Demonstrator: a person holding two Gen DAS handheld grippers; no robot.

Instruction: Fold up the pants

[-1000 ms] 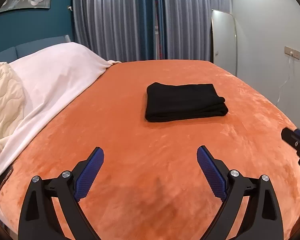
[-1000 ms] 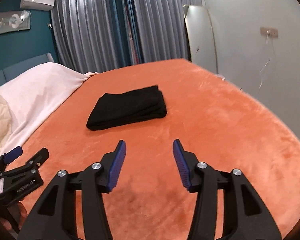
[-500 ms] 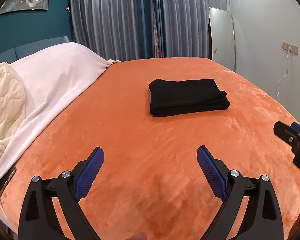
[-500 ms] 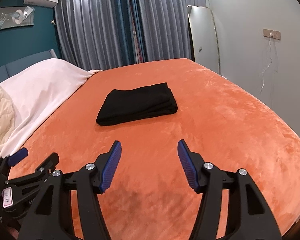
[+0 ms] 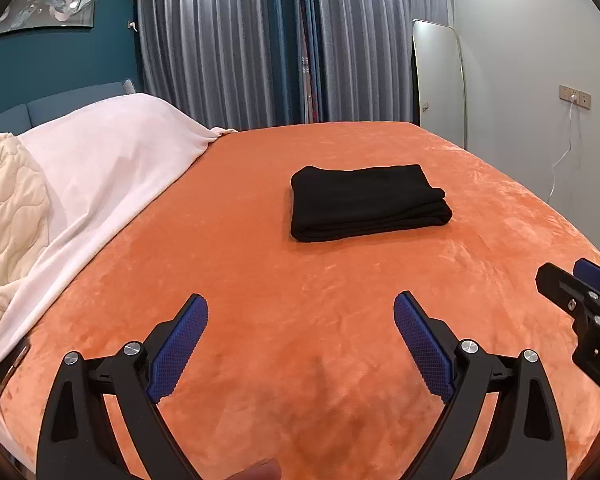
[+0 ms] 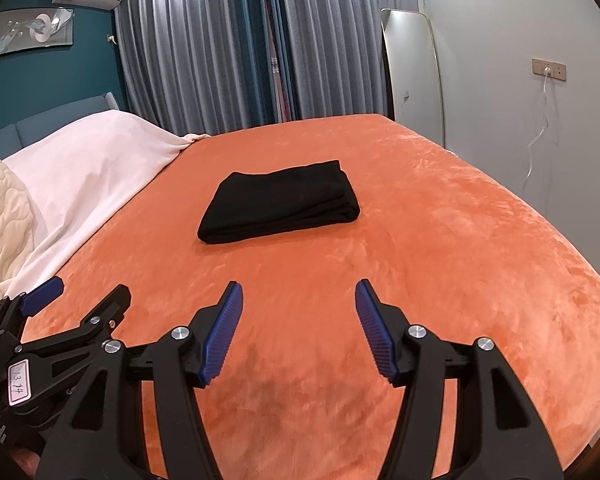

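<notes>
The black pants (image 5: 366, 202) lie folded into a neat rectangle on the orange bed cover (image 5: 260, 264), in the middle of the bed; they also show in the right wrist view (image 6: 280, 208). My left gripper (image 5: 300, 312) is open and empty, held above the near part of the bed, well short of the pants. My right gripper (image 6: 298, 294) is open and empty too, beside the left one, also short of the pants. Each gripper shows at the edge of the other's view.
A white blanket (image 5: 100, 172) and a cream quilt (image 5: 8, 216) cover the bed's left side. Grey curtains (image 5: 280, 40) hang behind the bed. A tall mirror (image 5: 438, 80) leans on the right wall, with a socket and cable (image 5: 572, 100) beside it.
Both grippers have drawn back and tilted up a little, so the pants look farther away. The pants have not moved. Both grippers stay open.
</notes>
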